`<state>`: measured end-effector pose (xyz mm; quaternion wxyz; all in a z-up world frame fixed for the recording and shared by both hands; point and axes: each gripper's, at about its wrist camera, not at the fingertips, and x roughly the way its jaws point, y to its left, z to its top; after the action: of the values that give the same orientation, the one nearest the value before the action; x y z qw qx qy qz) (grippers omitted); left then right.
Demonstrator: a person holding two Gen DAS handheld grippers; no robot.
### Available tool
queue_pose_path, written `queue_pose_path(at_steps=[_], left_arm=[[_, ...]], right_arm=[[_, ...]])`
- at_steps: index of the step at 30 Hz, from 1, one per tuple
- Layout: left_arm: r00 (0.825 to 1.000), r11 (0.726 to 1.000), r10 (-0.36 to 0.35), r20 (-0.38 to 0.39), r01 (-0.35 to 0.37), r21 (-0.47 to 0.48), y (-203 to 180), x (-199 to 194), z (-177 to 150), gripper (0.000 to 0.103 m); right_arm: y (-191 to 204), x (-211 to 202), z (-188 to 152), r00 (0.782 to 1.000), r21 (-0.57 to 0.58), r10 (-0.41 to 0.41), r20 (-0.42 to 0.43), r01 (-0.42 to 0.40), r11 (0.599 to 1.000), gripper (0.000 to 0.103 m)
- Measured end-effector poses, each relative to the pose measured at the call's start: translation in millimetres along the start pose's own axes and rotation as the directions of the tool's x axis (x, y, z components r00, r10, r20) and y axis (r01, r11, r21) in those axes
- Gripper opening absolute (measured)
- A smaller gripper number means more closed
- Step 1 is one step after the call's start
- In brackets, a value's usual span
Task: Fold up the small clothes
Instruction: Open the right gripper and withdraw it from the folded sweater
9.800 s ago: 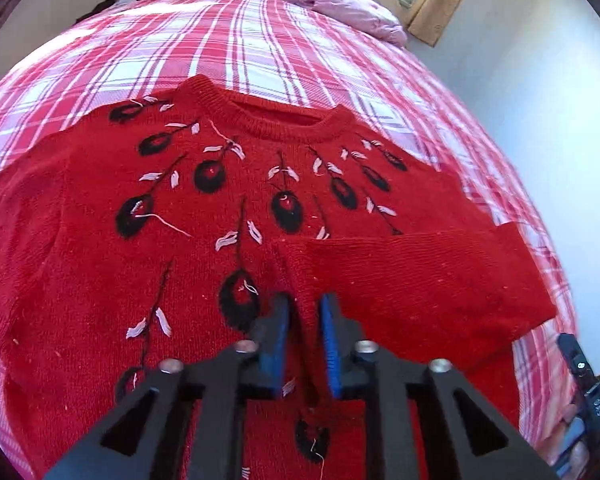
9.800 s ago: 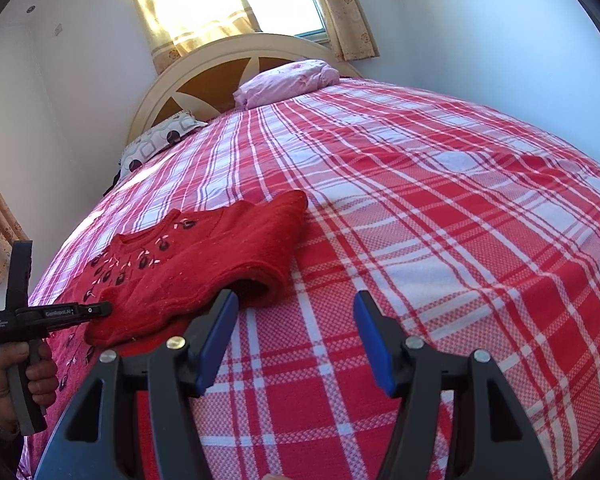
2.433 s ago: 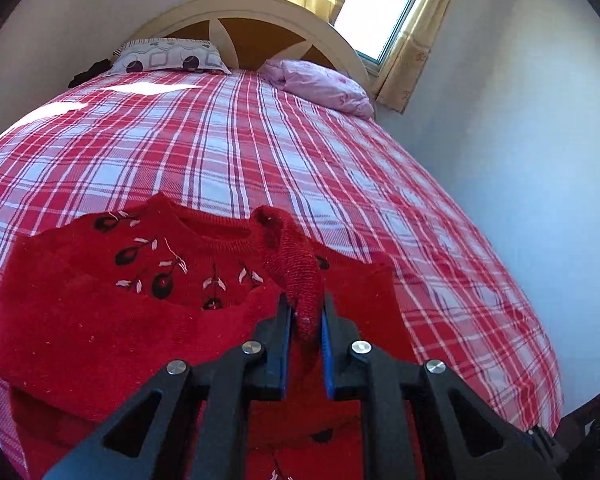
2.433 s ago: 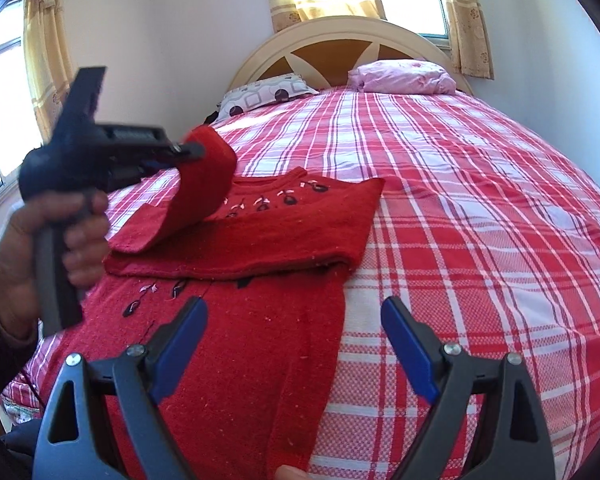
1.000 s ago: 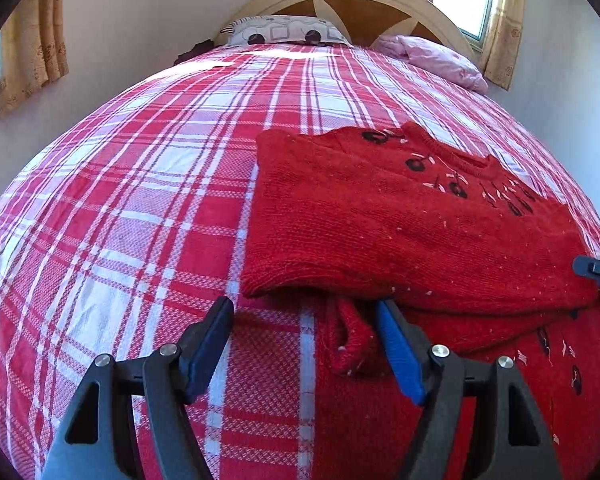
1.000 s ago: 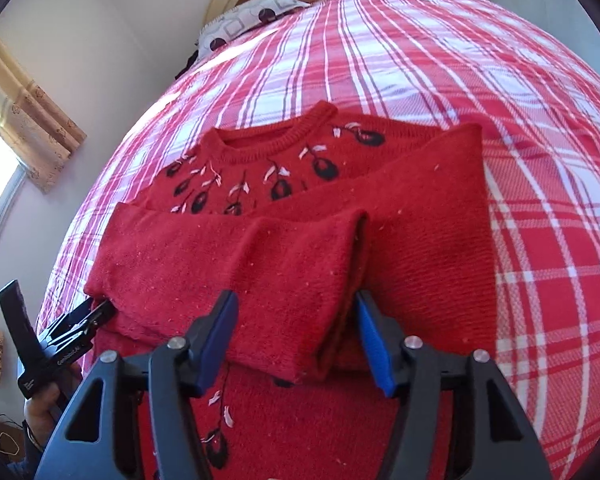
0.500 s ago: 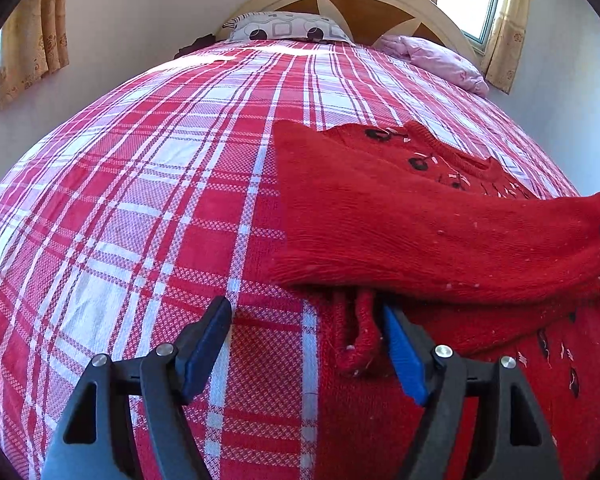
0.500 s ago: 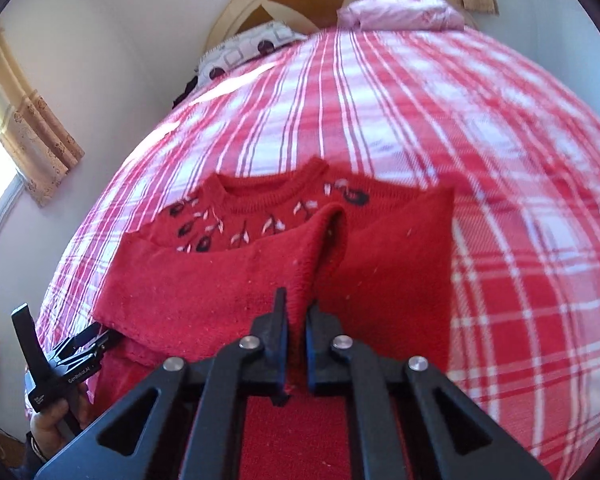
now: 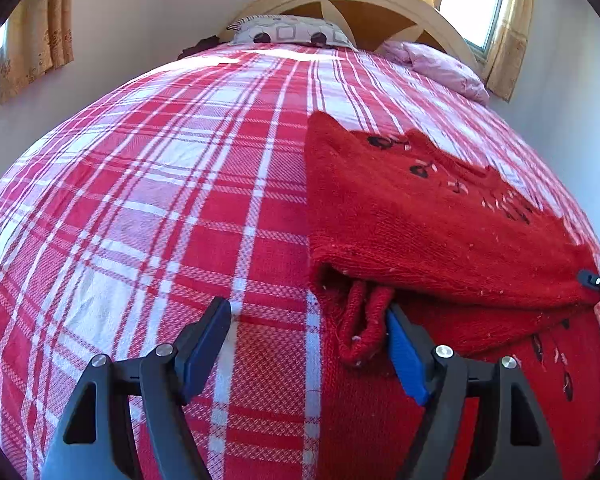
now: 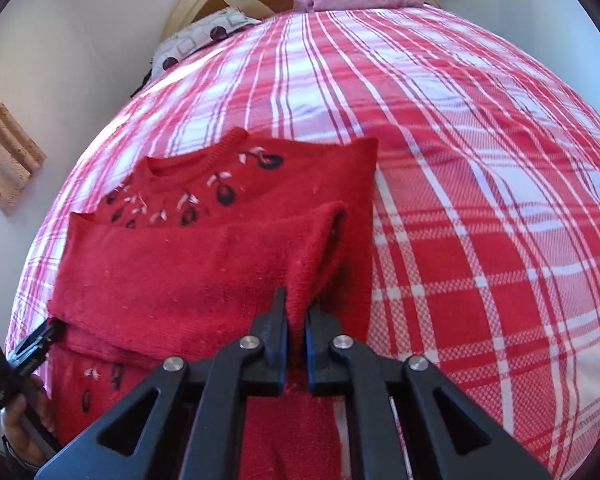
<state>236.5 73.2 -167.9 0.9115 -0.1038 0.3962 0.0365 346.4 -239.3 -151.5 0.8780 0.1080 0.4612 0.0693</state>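
A red knit sweater (image 9: 440, 220) with black and white embroidery lies on the plaid bed, both sleeves folded across its chest. My left gripper (image 9: 308, 344) is open and hovers low at the sweater's left edge, its right finger beside a bunched fold of knit. It also shows at the lower left of the right wrist view (image 10: 28, 352). My right gripper (image 10: 296, 320) is shut on the cuff of the upper folded sleeve (image 10: 220, 268) and holds it lifted a little off the sweater (image 10: 260, 176). Its tip shows at the right edge of the left wrist view (image 9: 598, 280).
The red and white plaid bedspread (image 9: 160, 200) covers the whole bed. A patterned pillow (image 9: 288, 32) and a pink pillow (image 9: 440, 68) lie against the arched headboard (image 9: 364, 4). Walls and curtained windows surround the bed.
My right gripper closed on the sleeve cuff and has lifted it slightly. My left gripper stays open and has drawn back a little at the sweater's left edge.
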Motion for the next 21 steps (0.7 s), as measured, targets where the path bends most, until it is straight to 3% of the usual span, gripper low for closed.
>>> queue_pose_path(at_steps=[6,9,14,19,21], left_arm=[[0.993,0.999,0.040,0.107,-0.040,-0.006,4,-30,10,0.076],[0.987,1.000,0.018,0.161,-0.019,0.001,-2,-41,24,0.076],[0.989,0.989,0.092,0.115,-0.104,0.101,-17,-7,43,0.076],[0.990,0.986,0.144,0.008,-0.144,0.088,-3,33,37,0.076],[0.993,0.992,0.115,-0.006,-0.115,0.056,5,35,36,0.076]], right_arm=[[0,-2,-2,1.000,-0.026,-0.018,0.008,0.018,0.999,0.010],[-3,-1,-2,1.000,-0.028,-0.028,0.008,0.029,0.999,0.010],[-2,0,-2,0.999,-0.029,-0.039,0.007,0.039,0.999,0.010],[-3,0,-4,0.999,-0.033,-0.041,0.005,0.041,0.999,0.010],[-5,-1,-6,0.999,-0.028,-0.039,0.007,0.039,0.999,0.010]])
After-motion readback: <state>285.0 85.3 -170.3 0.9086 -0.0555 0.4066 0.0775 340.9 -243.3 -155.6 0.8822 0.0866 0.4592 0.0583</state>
